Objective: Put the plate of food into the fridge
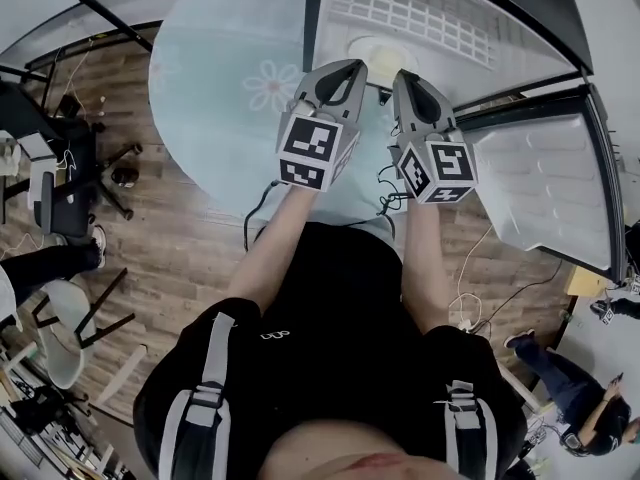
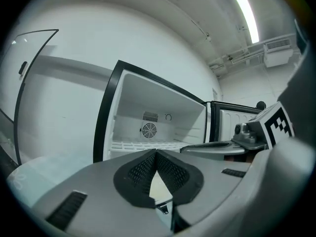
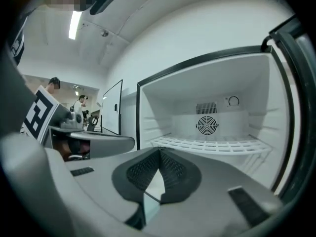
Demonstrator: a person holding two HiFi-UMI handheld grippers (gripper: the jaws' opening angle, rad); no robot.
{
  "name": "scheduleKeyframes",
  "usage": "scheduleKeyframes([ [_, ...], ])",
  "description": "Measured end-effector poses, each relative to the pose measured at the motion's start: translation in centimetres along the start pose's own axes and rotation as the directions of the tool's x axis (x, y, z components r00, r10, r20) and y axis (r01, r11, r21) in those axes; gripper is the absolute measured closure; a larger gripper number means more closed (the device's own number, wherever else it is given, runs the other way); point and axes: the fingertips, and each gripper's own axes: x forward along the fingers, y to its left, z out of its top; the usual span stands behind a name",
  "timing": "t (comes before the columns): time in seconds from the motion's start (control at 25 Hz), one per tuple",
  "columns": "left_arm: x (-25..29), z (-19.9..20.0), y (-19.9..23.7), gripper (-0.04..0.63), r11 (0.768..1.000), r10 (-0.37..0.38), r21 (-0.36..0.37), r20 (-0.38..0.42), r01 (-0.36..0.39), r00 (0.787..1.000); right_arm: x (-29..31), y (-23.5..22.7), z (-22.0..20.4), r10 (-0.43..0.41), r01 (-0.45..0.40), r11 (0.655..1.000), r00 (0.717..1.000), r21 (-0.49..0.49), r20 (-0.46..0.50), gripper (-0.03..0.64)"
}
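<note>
The white fridge stands open right in front of me, its door swung out to the right. A pale round shape, perhaps the plate, lies low inside it and is partly hidden behind my grippers. My left gripper and right gripper are held up side by side before the opening, both shut and empty. In the left gripper view the jaw tips meet in front of the fridge. The right gripper view shows its tips touching before a bare wire shelf.
A round pale blue rug with a flower print lies under and left of me. An office chair and a white chair stand at the left. Cables trail on the wooden floor; people are at the lower right.
</note>
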Motion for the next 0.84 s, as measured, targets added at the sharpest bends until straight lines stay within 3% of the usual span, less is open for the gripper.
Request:
scheduleKeyframes([
  [0.24, -0.2, -0.5, -1.7, 0.595, 1.0, -0.027, -0.01, -0.004, 0.026, 1.0, -0.8, 0.4, 0.0, -0.008, 0.008, 1.0, 1.0, -0.011, -0.002, 0.615],
  [0.84, -1.8, -0.9, -0.9, 0.595, 0.999, 0.001, -0.044, -0.008, -0.001, 1.0, 0.2, 2.7, 0.2, 0.049, -0.05, 0.998, 0.999, -0.042, -0.013, 0.615],
])
